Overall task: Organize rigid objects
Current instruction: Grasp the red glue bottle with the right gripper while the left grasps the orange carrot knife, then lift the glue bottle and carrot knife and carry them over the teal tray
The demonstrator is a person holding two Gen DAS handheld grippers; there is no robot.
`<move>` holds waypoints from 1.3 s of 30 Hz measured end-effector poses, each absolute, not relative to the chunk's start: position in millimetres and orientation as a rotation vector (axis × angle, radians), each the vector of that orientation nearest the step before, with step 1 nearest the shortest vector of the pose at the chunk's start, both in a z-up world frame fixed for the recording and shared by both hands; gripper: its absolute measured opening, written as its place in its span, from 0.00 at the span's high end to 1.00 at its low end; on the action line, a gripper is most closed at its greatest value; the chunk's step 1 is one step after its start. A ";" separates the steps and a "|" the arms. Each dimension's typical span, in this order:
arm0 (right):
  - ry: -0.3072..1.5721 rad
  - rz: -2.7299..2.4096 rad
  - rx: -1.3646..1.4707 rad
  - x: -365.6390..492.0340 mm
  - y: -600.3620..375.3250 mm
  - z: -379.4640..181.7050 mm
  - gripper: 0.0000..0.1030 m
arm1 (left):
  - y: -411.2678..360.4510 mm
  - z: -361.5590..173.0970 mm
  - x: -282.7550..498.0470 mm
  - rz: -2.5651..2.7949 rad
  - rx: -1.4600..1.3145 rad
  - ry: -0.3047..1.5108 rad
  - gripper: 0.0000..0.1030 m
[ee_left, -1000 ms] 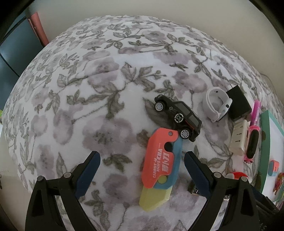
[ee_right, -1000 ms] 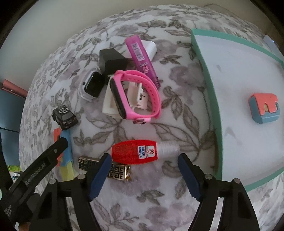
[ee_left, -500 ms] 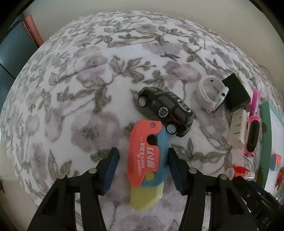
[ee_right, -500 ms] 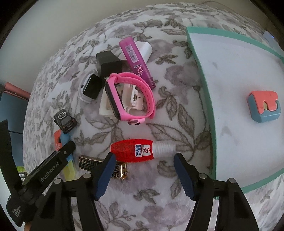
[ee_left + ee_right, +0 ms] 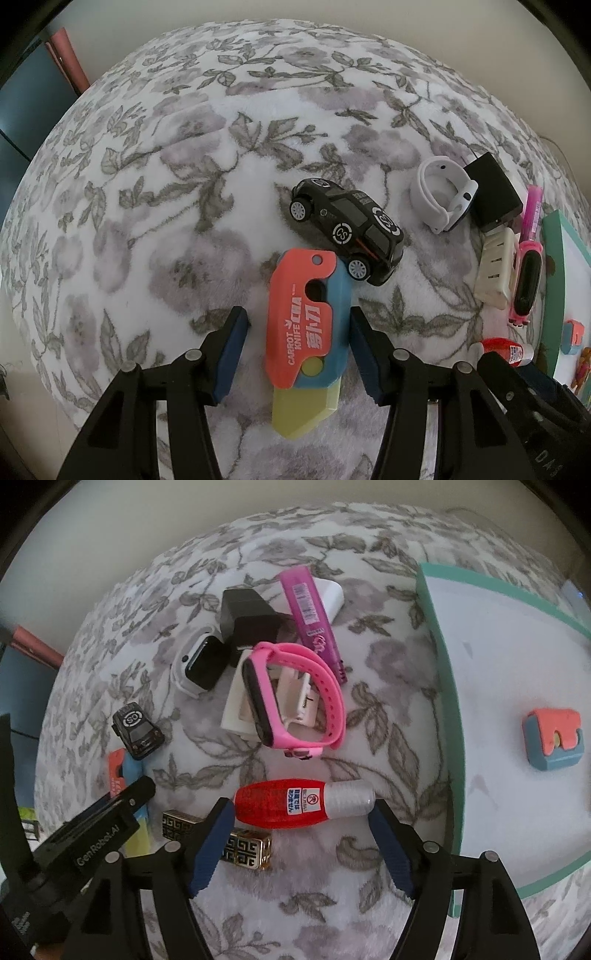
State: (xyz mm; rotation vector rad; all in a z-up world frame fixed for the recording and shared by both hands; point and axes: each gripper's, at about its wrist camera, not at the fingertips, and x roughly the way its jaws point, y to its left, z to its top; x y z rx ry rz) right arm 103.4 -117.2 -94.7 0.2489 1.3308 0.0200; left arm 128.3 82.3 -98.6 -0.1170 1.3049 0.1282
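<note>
A coral, blue and yellow carrot knife toy [image 5: 306, 332] lies flat on the flowered blanket [image 5: 184, 184]. My left gripper [image 5: 297, 321] straddles it: the right pad is at the blue edge, and a strip of blanket shows beside the left pad. A red bottle with a silver cap [image 5: 299, 803] lies crosswise between the fingertips of my right gripper [image 5: 301, 806], whose jaws are opening. The pads stand at the bottle's two ends. A black toy car [image 5: 347, 229] rests just beyond the knife.
A teal-rimmed white tray [image 5: 436, 664] on the right holds a small coral and blue block [image 5: 554, 738]. A pink watch [image 5: 295, 698], a white watch [image 5: 199, 664], a black charger [image 5: 251, 620], a purple tube [image 5: 310, 616] and a gold patterned bar [image 5: 243, 849] lie close together.
My left gripper's jaws have narrowed from wide apart to close around the carrot knife. The right gripper has shifted slightly, so the red bottle now lies between its fingertips.
</note>
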 end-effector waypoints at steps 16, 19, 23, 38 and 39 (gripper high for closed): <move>1.323 -0.001 0.099 115.0 -86.0 -108.4 0.21 | 80.3 -101.4 130.5 0.138 -0.108 1.302 0.44; 1.323 0.003 0.100 111.4 -88.6 -108.2 0.23 | 80.1 -101.5 130.7 0.139 -0.108 1.303 0.44; 1.327 0.002 0.114 110.4 -93.8 -105.9 0.23 | 79.9 -100.7 130.2 0.137 -0.107 1.300 0.55; 1.328 0.026 0.183 102.3 -108.7 -94.2 0.23 | 77.3 -91.9 120.1 0.150 -0.102 1.324 0.57; 1.324 0.028 0.186 101.1 -109.9 -92.0 0.23 | 76.7 -90.0 119.3 0.153 -0.100 1.325 0.57</move>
